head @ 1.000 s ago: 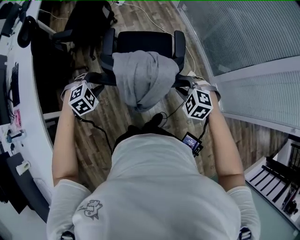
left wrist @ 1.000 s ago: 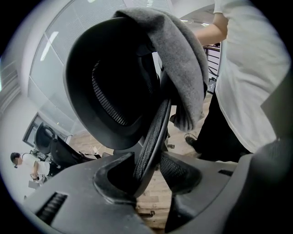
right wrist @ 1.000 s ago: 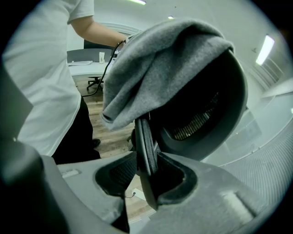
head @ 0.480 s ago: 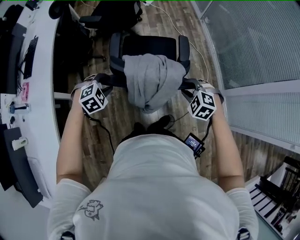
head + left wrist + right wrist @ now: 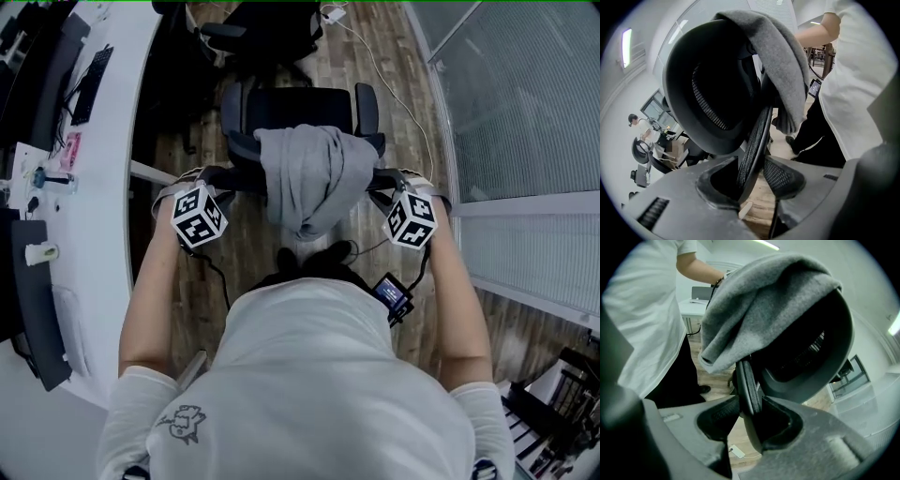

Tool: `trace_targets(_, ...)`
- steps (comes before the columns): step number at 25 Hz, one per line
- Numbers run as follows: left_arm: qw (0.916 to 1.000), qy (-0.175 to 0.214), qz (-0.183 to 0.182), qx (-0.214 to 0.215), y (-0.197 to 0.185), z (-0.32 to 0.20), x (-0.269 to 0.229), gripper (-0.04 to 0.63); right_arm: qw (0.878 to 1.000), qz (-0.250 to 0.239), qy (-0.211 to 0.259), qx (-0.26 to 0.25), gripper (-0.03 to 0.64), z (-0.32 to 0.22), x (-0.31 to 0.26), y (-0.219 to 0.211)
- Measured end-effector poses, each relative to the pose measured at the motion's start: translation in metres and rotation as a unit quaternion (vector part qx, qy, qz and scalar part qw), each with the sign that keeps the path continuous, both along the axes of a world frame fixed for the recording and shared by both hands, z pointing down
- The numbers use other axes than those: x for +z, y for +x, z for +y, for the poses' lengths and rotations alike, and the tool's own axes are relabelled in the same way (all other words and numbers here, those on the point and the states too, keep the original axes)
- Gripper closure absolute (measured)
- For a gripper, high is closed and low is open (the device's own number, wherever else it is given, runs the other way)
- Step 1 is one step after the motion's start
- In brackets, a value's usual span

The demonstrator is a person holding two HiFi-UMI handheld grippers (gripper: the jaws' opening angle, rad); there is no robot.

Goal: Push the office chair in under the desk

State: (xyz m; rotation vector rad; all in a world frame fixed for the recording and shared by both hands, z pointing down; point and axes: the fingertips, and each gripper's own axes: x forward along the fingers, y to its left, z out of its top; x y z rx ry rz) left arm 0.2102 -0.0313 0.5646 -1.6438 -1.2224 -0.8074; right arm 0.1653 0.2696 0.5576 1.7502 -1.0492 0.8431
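The wooden floor (image 5: pixel 199 309) carries the office chair (image 5: pixel 300 108), which stands out in the open near the curved white desk (image 5: pixel 117 187). A second dark chair (image 5: pixel 267 28) stands just beyond it, with a white plug and cable (image 5: pixel 330 14) alongside. On the desk lie a keyboard (image 5: pixel 94 82), a small cup (image 5: pixel 42 253) and a dark pad (image 5: pixel 37 309).
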Motion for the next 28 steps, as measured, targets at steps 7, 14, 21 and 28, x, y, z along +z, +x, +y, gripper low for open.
trace_targets(7, 0.9985, 0.002, -0.005, -0.055, -0.036, -0.028, -0.013, 0.431, 0.998, -0.002, 0.001, -0.06, 0.476, -0.025, -0.013, -0.002)
trace_targets(14, 0.9926, 0.003, -0.008, -0.121, -0.052, -0.067, 0.0, 0.433, 0.992, -0.003, 0.002, -0.13, 0.479, -0.064, -0.003, 0.019)
trace_targets(21, 0.9809, 0.007, -0.007, -0.194, -0.081, -0.085, 0.012, 0.433, 0.979, -0.004, 0.003, -0.205, 0.482, -0.089, 0.011, 0.031)
trace_targets(28, 0.9623, 0.012, -0.009, -0.272, -0.113, -0.11, 0.012, 0.433, 0.957, -0.004, 0.003, -0.289, 0.485, -0.126, 0.007, 0.042)
